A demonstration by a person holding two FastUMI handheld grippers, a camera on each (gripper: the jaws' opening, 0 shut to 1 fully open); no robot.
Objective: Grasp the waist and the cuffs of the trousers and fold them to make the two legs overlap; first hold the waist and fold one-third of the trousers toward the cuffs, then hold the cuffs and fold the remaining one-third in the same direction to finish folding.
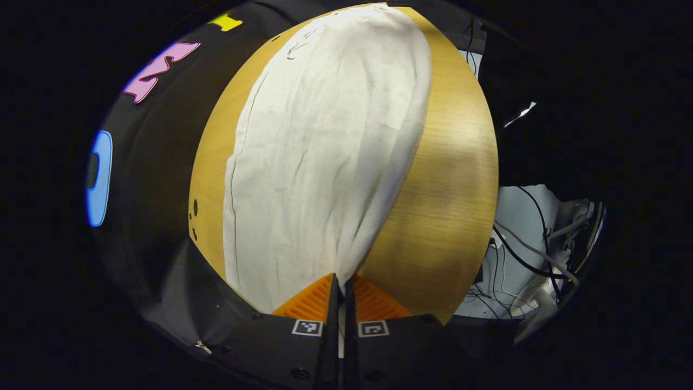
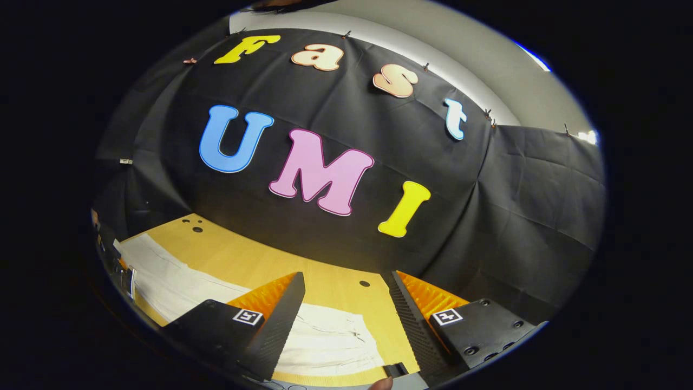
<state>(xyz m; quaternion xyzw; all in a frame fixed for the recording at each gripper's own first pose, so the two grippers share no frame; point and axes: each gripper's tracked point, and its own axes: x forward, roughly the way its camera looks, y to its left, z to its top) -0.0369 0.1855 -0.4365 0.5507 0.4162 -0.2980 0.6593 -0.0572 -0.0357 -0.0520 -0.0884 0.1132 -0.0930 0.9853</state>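
left gripper (image 1: 341, 290) fingers nearly closed, pinching edge of one pair of white cotton trousers (image 1: 325, 157); cloth rises from wooden tan surface (image 1: 449, 206) to fingers, rest spread flat ahead. right gripper (image 2: 346, 314) fingers wide apart, holding nothing, above surface; trousers (image 2: 325, 338) lie flat below and to its left. tangle of cables (image 1: 525, 254) beyond surface edge.

The trousers (image 1: 319, 157) are matt woven cloth, softly creased (stitched seams show along one edge); the table (image 1: 449, 189) is smooth wood with fine grain and a faint sheen; the booth wall (image 2: 530, 216) is matt, wrinkled cloth.
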